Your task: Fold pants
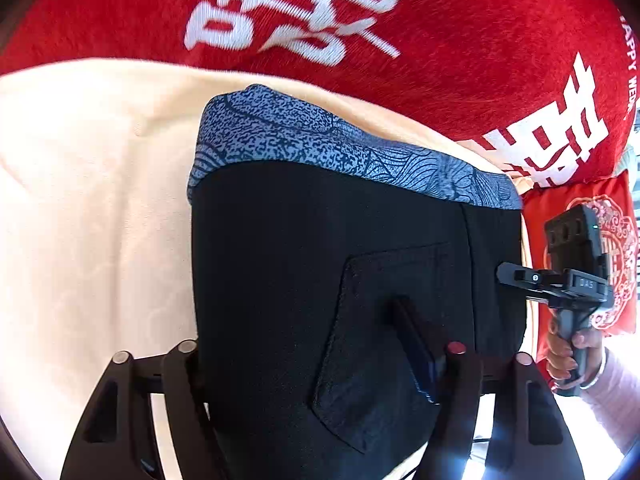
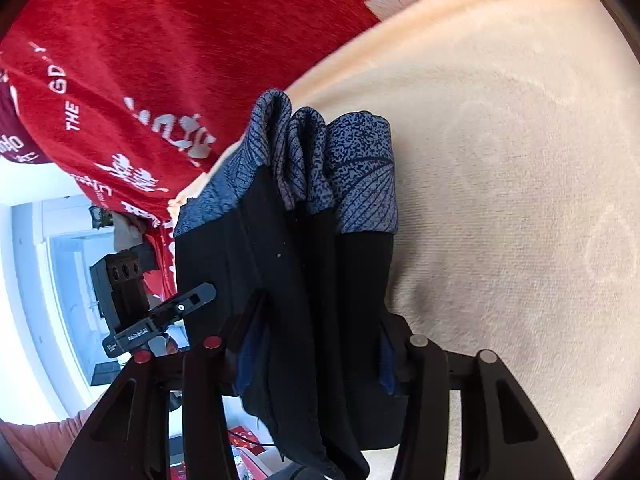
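Black pants (image 1: 320, 280), patterned cuffs (image 1: 320, 144) outward

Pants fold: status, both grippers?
Left gripper and right gripper each pinch the black pants. Patterned blue waistband on top, over cream blanket. Red blanket behind, nothing blocking.

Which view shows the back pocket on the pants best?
The left wrist view: the back pocket lies flat and faces the camera on the black pants. The right wrist view shows the pants bunched edge-on, with no pocket outline visible.
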Available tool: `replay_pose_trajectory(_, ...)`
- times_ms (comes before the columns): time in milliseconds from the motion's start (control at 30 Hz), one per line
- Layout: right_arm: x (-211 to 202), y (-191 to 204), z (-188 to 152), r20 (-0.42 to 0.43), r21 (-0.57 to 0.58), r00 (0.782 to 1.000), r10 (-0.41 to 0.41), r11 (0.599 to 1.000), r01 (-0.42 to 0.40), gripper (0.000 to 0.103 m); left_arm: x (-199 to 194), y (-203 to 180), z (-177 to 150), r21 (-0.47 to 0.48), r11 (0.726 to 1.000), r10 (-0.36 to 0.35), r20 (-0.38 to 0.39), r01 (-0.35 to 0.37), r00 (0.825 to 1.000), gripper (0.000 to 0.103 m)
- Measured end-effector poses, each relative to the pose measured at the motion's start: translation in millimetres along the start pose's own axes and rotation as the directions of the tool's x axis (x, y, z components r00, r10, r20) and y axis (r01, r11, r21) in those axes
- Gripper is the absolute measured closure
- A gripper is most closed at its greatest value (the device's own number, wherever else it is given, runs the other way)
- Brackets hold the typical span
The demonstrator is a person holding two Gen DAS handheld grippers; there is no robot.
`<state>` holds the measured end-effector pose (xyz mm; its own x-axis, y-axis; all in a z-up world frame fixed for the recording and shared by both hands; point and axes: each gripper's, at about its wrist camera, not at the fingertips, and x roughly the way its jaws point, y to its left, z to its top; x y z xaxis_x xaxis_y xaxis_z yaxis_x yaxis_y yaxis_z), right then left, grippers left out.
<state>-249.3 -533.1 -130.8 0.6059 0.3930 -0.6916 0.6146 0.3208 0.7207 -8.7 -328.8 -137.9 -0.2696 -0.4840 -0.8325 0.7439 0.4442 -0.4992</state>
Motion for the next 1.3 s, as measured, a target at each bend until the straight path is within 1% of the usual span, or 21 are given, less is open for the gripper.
replay_pose_trajectory(100,-10,8,-8,-0.001,0.001,0.999,0.044,0.999,-0.044,0.057,-16,-6,-7,-0.02,1.0,0.003,0.012,-0.002,1.0,0.037)
replay_pose_trajectory(200,-19,17,-25,-0.006,-0.004,0.998,0.06,0.998,-0.06,0.057,-34,-12,-19,-0.006,1.0,0.003,0.025,-0.003,1.0,0.037)
replay_pose_trajectory(333,-25,35,-61,0.024,-0.005,0.997,0.068,0.998,-0.068,0.057,-56,-15,-42,0.014,1.0,-0.001,0.027,0.0,1.0,0.037)
replay_pose_trajectory(500,-13,40,-116,0.05,0.038,0.996,0.075,0.996,-0.077,0.057,-72,1,-75,0.046,0.999,0.007,0.001,-0.007,1.0,0.037)
replay_pose_trajectory(567,-5,35,-135,0.048,0.051,0.996,0.07,0.996,-0.073,0.057,-70,13,-89,0.045,0.999,0.005,-0.021,-0.005,1.0,0.037)
replay_pose_trajectory(667,17,27,-154,0.035,0.066,0.999,0.042,0.997,-0.044,0.056,-61,37,-109,0.031,0.999,0.02,-0.054,-0.018,0.998,0.037)
replay_pose_trajectory(700,23,21,-159,0.031,0.067,0.999,0.025,0.997,-0.027,0.054,-56,44,-114,0.028,0.999,0.028,-0.058,-0.026,0.998,0.034)
replay_pose_trajectory(733,29,18,-160,0.029,0.067,1.0,0.006,0.998,-0.008,0.051,-51,52,-119,0.02,0.999,0.038,-0.057,-0.037,0.998,0.025)
replay_pose_trajectory(767,31,15,-162,0.041,0.062,0.999,-0.004,0.998,0.001,0.049,-47,60,-123,0.007,0.998,0.056,-0.047,-0.055,0.997,0.019)
replay_pose_trajectory(800,32,16,-162,0.055,0.06,0.998,-0.003,0.998,-0.001,0.045,-47,65,-126,0.0,0.998,0.07,-0.026,-0.07,0.997,0.011)
replay_pose_trajectory(833,32,15,-162,0.064,0.064,0.998,-0.008,0.998,0.004,0.042,-47,68,-127,-0.004,0.997,0.075,-0.015,-0.075,0.997,0.006)
replay_pose_trajectory(900,30,18,-164,0.064,0.073,0.997,-0.05,0.996,0.046,0.037,-47,72,-129,-0.017,0.994,0.104,-0.021,-0.104,0.994,0.001)
replay_pose_trajectory(933,28,21,-166,0.068,0.075,0.995,-0.072,0.995,0.067,0.034,-48,73,-129,-0.017,0.993,0.116,-0.021,-0.116,0.993,0.001)
replay_pose_trajectory(967,24,25,-168,0.075,0.077,0.991,-0.108,0.992,0.102,0.032,-51,72,-130,-0.014,0.99,0.137,-0.019,-0.137,0.99,0.001)
replay_pose_trajectory(1033,17,37,-171,0.089,0.074,0.977,-0.192,0.98,0.186,0.023,-62,65,-132,0.018,0.976,0.216,0.005,-0.216,0.976,0.001)
replay_pose_trajectory(1100,6,50,-179,0.111,0.071,0.955,-0.274,0.961,0.267,0.023,-71,54,-135,0.064,0.952,0.298,0.029,-0.299,0.954,0.001)
replay_pose_trajectory(1133,1,55,-182,0.121,0.073,0.946,-0.302,0.953,0.295,0.022,-77,47,-139,0.09,0.936,0.339,0.039,-0.341,0.94,0.001)
replay_pose_trajectory(1200,-9,65,-192,0.145,0.088,0.919,-0.367,0.93,0.357,0.018,-87,36,-145,0.116,0.917,0.377,0.055,-0.381,0.925,0.001)
replay_pose_trajectory(1267,-15,82,-204,0.165,0.091,0.891,-0.423,0.906,0.414,0.017,-98,22,-153,0.135,0.902,0.405,0.06,-0.409,0.912,0.001)
replay_pose_trajectory(1300,-17,90,-208,0.173,0.089,0.876,-0.449,0.893,0.44,0.014,-102,16,-157,0.14,0.896,0.416,0.063,-0.421,0.907,0.001)
